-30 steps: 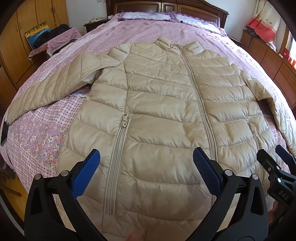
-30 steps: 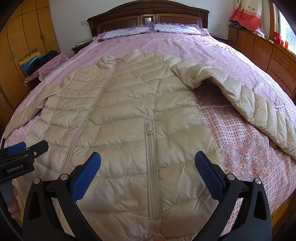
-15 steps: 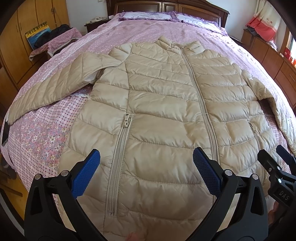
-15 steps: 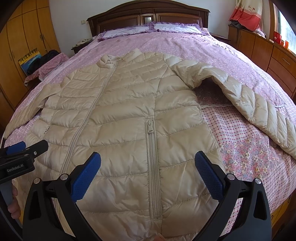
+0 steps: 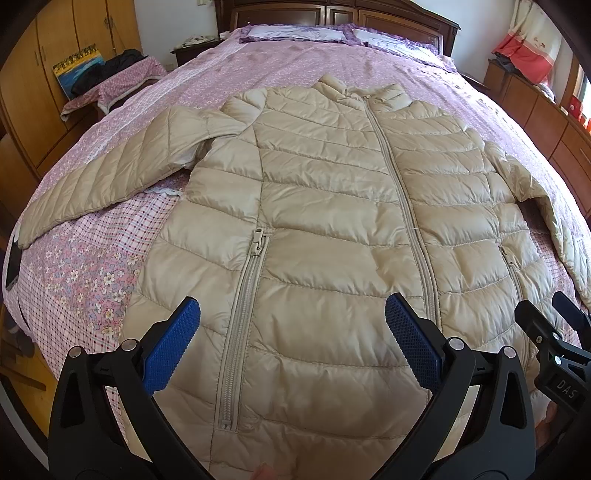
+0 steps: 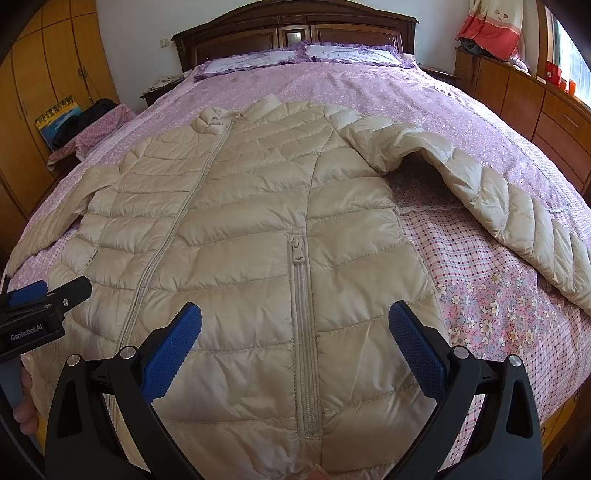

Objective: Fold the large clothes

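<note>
A beige puffer jacket (image 5: 332, 229) lies front-up, zipped, across the pink bed (image 5: 258, 62), collar far, hem near, both sleeves spread out to left and right — laid flat, likely so the folds come out even. The left gripper (image 5: 291, 332) and right gripper (image 6: 295, 332) hover over the near hem, jaws spread wide, holding nothing — folding not yet begun

Both wrist cameras looked from the foot of the bed (image 5: 258, 70) toward the headboard (image 6: 295, 33), close above the jacket (image 5: 332, 221), sharing it.
</note>
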The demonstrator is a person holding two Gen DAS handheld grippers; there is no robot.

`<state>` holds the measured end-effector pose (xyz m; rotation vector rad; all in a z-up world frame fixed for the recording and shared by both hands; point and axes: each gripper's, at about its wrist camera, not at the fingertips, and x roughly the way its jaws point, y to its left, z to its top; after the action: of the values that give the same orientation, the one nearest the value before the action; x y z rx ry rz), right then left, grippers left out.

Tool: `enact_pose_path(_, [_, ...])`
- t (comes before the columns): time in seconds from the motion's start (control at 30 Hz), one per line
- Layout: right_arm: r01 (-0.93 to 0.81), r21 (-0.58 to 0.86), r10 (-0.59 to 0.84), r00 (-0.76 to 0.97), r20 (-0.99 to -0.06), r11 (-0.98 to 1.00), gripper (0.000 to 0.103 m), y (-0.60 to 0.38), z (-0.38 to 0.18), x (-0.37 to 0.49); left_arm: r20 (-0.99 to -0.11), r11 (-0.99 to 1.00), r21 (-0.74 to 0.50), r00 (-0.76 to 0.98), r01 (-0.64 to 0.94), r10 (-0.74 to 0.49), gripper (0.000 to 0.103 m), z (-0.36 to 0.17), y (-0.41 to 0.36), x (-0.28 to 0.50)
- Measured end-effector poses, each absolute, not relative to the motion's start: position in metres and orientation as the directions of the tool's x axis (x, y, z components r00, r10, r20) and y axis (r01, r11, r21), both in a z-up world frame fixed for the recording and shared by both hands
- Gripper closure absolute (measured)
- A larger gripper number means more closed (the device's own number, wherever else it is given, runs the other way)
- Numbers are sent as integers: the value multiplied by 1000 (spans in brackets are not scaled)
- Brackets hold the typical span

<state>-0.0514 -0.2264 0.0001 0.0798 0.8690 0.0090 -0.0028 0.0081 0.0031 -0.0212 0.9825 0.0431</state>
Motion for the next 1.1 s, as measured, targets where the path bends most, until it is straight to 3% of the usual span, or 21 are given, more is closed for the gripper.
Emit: enact_pose_path(1.1, [25,91,54,636,-769,996,5,-228,-1,-50,-836,999,0,548,-48,26,3,4,12,-1])
